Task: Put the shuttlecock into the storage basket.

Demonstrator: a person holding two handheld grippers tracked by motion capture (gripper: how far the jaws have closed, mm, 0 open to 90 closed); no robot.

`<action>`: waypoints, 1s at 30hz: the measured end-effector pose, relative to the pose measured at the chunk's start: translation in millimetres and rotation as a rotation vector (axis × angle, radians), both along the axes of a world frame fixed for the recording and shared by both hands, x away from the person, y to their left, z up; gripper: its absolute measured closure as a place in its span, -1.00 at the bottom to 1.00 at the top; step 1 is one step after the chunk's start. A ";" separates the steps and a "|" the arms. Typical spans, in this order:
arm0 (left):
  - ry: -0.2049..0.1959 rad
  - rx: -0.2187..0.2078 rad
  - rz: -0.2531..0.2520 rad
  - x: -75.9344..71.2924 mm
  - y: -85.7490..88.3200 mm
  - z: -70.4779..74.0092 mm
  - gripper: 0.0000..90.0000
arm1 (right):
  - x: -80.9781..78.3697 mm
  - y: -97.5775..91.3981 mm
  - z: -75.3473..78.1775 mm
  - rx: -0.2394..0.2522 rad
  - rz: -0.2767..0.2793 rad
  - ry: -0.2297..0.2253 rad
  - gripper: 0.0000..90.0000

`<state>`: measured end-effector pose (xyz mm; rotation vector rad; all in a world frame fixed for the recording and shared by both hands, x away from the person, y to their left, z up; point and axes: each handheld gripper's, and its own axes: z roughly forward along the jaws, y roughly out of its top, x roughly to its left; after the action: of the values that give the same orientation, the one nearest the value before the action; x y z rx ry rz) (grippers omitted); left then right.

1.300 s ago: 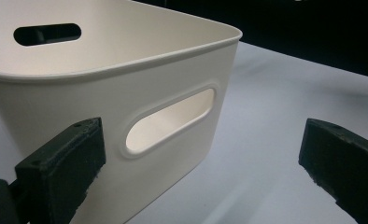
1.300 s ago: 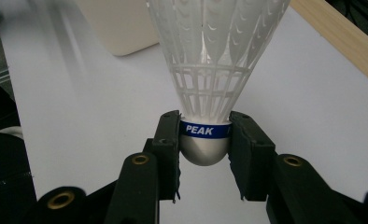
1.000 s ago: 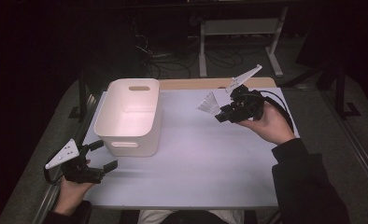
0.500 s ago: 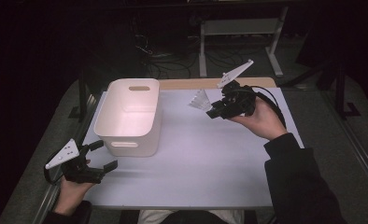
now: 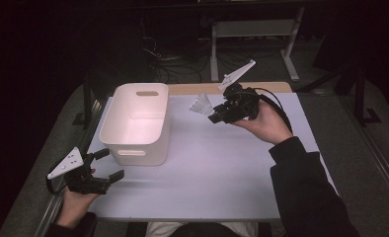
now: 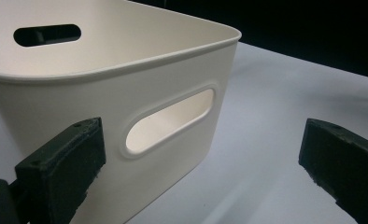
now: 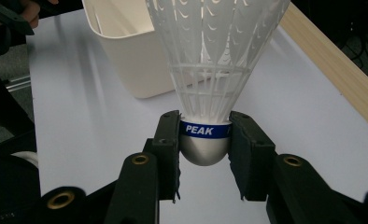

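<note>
Between the right gripper's (image 7: 204, 135) two black jaws sits one white shuttlecock (image 7: 210, 70), pinched at its rounded base just under the blue band, skirt fanning away from the gripper. From the high view it is up in the air over the far right part of the white table (image 5: 222, 168), a short way right of the bin's far corner, and the right hand (image 5: 266, 121) carries it clear of the surface. Outward from there: one white bin (image 5: 136, 123), open-topped and looking bare inside, with a handle slot in its near end wall and another in the far one. Over at the near-left corner the left gripper (image 5: 108, 165) waits low, jaws spread wide with nothing between them, aimed at the bin's near wall.

Where could it slip? The grip is on a smooth, domed base, so a tilt or a jolt could let the shuttlecock squirt out and roll off across the table. Let go too soon, short of the rim, and it likely drops beside the bin; the light skirt could also clip the bin's edge and tip it outside.

The count: one shuttlecock, one bin, two grippers, one table.
</note>
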<state>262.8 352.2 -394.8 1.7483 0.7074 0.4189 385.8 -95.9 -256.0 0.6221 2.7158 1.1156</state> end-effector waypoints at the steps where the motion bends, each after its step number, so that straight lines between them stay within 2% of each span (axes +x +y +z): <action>1: 0.001 0.001 0.000 0.0 0.0 0.0 -0.99 | 0.0 1.2 0.4 0.000 0.000 0.001 0.43; 5: 0.001 0.001 -0.002 0.1 -0.2 -0.1 -0.99 | 0.8 5.1 1.5 0.000 0.009 -0.009 0.43; 30: 0.005 0.000 0.006 0.7 -0.9 -0.4 -0.99 | 6.8 43.2 0.6 -0.007 0.062 -0.003 0.43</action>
<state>263.5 351.4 -395.2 1.7484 0.7166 0.4193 392.6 -52.7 -255.3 0.5378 2.7531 1.1192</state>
